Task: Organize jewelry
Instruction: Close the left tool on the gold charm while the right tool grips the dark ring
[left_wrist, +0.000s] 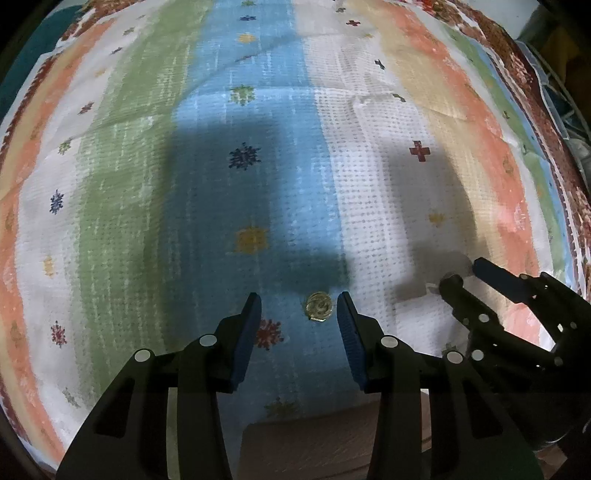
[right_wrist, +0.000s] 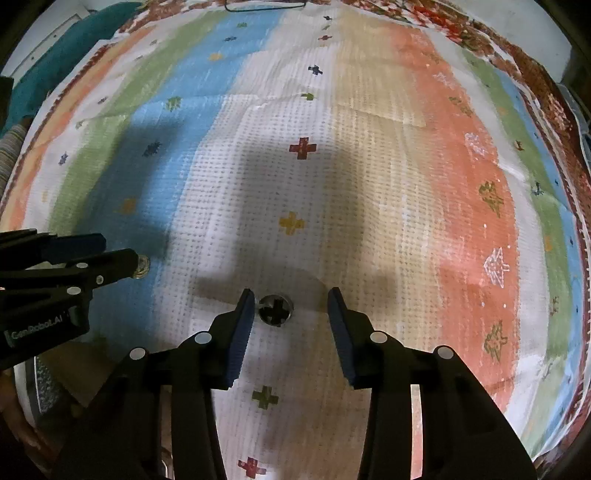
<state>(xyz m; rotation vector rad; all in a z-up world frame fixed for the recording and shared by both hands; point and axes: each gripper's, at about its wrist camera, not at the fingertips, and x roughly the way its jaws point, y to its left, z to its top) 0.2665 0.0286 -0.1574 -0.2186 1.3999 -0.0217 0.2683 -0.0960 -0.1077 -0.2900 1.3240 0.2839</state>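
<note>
- One striped cloth (left_wrist: 258, 166) fills both views, with bands of green, blue, white, tan and orange sprinkled with small stars and crosses; it covers the tabletop, whose wooden edge (left_wrist: 314, 443) shows below the cloth's near hem in the left wrist view.
- Two broad shadows lie across the blue and white bands.
- Left hand-held gripper (left_wrist: 299, 314) has its jaws spread wide and holds nothing; its blue-padded fingers (left_wrist: 245, 332) point down toward the blue band.
- Right hand-held gripper (right_wrist: 291, 314) is likewise wide open and empty, over the white band; in the left wrist view it comes in from the lower right edge.
- Gold ring (left_wrist: 318, 309) lies on the blue band between the left fingers, closer to the right-hand one, not touching either; in the right wrist view it peeks out just past the left tool's fingertip.
- Silver ring (right_wrist: 275, 309) lies on the white band between the right fingers, just beside the left-hand one; a dark printed cross shows through its opening. Whether it touches that pad I cannot tell.
- Both rings sit well apart from each other, near the cloth's near edge.
</note>
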